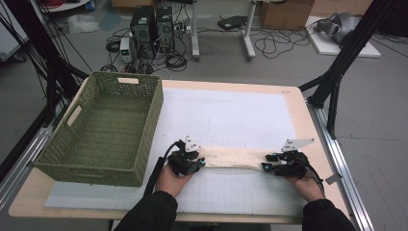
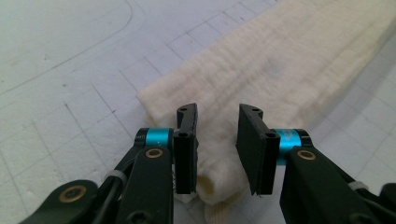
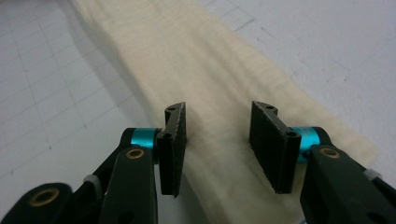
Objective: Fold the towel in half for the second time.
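Where the floor shows at far left beyond the table (image 1: pixel 293 98), black cables and a dark frame, then two computer towers (image 1: pixel 153 26) among loose wires farther back. On the table's left end, a green woven basket (image 1: pixel 103 127), resting partly on the white gridded mat (image 1: pixel 240 115) that covers most of the pale wooden top. Just right of the basket, the left gripper (image 1: pixel 192 161), held in a hand with a dark sleeve, set at the left end of a cream cloth (image 1: pixel 233 158). Cloth folded into a long narrow band, lying flat across the mat between the two grippers. Seen from the left gripper view, jaws apart, the bunched end of the cloth (image 2: pixel 280 70) between them, pads not pressing it. At the band's right end, the right gripper (image 1: pixel 272 162), likewise hand-held. Seen from the right gripper view, jaws apart over the cloth (image 3: pixel 210 84), fabric lying slack below and between them. Farther right, bare table edge, a black stand leg, grey floor, cardboard boxes at the back.
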A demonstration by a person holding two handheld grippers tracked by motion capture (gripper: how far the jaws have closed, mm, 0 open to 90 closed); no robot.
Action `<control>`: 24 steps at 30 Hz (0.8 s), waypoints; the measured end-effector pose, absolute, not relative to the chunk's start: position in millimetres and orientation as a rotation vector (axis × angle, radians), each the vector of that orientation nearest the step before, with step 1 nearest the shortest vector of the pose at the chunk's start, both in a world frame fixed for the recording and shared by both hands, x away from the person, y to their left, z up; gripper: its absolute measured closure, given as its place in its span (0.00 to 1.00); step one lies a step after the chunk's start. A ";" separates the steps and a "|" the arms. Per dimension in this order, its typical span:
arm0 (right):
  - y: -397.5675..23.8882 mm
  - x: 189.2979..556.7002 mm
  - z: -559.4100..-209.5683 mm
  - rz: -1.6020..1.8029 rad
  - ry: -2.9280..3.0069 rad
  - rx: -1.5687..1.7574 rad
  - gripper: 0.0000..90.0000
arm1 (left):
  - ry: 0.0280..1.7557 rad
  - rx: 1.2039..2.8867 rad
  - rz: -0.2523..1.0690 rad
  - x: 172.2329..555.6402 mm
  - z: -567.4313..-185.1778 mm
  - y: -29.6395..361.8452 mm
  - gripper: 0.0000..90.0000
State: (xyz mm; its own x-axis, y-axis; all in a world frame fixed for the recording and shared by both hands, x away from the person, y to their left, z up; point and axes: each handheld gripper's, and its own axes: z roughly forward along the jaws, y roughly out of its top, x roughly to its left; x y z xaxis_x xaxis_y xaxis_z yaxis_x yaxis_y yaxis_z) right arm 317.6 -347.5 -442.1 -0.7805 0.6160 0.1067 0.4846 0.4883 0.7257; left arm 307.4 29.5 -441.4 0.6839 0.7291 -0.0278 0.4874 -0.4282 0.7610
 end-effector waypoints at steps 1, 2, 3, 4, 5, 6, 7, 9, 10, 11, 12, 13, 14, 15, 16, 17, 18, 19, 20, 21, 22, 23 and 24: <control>-350.9 316.1 -442.1 1.162 2.553 0.964 0.62 | 0.939 2.097 0.386 307.1 -441.8 30.4 0.75; -354.1 315.4 -442.6 1.167 2.540 0.975 0.62 | 0.951 2.087 0.375 307.3 -441.6 31.0 0.75; -356.1 314.8 -442.7 1.179 2.535 0.994 0.62 | 0.958 2.079 0.376 307.3 -440.9 31.2 0.75; -356.5 313.9 -441.8 1.177 2.532 1.000 0.61 | 0.963 2.064 0.384 307.0 -439.7 31.5 0.75; -356.2 313.2 -440.1 1.179 2.522 0.993 0.61 | 0.972 2.043 0.395 306.8 -438.1 32.3 0.75; -356.2 313.6 -437.7 1.192 2.500 0.986 0.61 | 0.977 2.025 0.406 307.0 -436.7 33.4 0.75; -356.6 314.3 -434.6 1.212 2.481 0.992 0.61 | 0.984 2.014 0.419 307.4 -435.5 34.7 0.75; -358.6 317.4 -429.3 1.221 2.436 1.016 0.61 | 1.013 1.985 0.452 308.2 -433.9 37.5 0.75; -359.7 319.7 -428.4 1.215 2.418 1.024 0.60 | 1.017 1.982 0.456 309.5 -434.1 38.8 0.73; -360.8 321.8 -428.9 1.198 2.410 1.039 0.60 | 1.026 1.995 0.455 310.9 -435.1 39.6 0.73; -361.6 324.1 -431.1 1.189 2.414 1.049 0.59 | 1.037 2.018 0.457 312.1 -436.8 40.1 0.72; -361.6 325.7 -433.6 1.170 2.430 1.065 0.58 | 1.046 2.038 0.442 313.2 -439.2 40.0 0.72; -360.5 326.1 -436.3 1.149 2.444 1.070 0.58 | 1.049 2.062 0.429 314.1 -441.9 39.6 0.70; -359.5 326.3 -439.0 1.127 2.458 1.057 0.58 | 1.046 2.068 0.427 314.2 -443.7 39.7 0.69; -358.9 326.1 -440.6 1.113 2.465 1.046 0.58 | 1.048 2.052 0.421 313.5 -444.7 41.0 0.69; -359.0 325.1 -441.2 1.115 2.459 1.036 0.58 | 1.053 2.050 0.414 313.6 -444.9 41.7 0.69; -359.7 325.1 -441.1 1.116 2.461 1.040 0.58 | 1.053 2.052 0.412 313.7 -444.6 42.0 0.69; -360.1 325.3 -441.4 1.126 2.458 1.045 0.58 | 1.055 2.052 0.416 313.5 -444.2 42.1 0.69; -360.0 325.2 -441.1 1.126 2.457 1.048 0.58 | 1.061 2.045 0.423 313.0 -443.6 41.8 0.69; -359.8 324.4 -439.8 1.121 2.451 1.041 0.57 | 1.062 2.038 0.430 312.5 -442.5 42.1 0.68; -359.9 323.3 -438.4 1.130 2.436 1.041 0.57 | 1.065 2.029 0.433 311.9 -441.3 42.8 0.68; -361.0 322.3 -436.7 1.144 2.422 1.050 0.57 | 1.074 2.017 0.434 311.2 -440.2 43.4 0.68; -362.6 321.9 -435.1 1.151 2.406 1.062 0.57 | 1.076 2.014 0.437 310.7 -438.9 44.8 0.68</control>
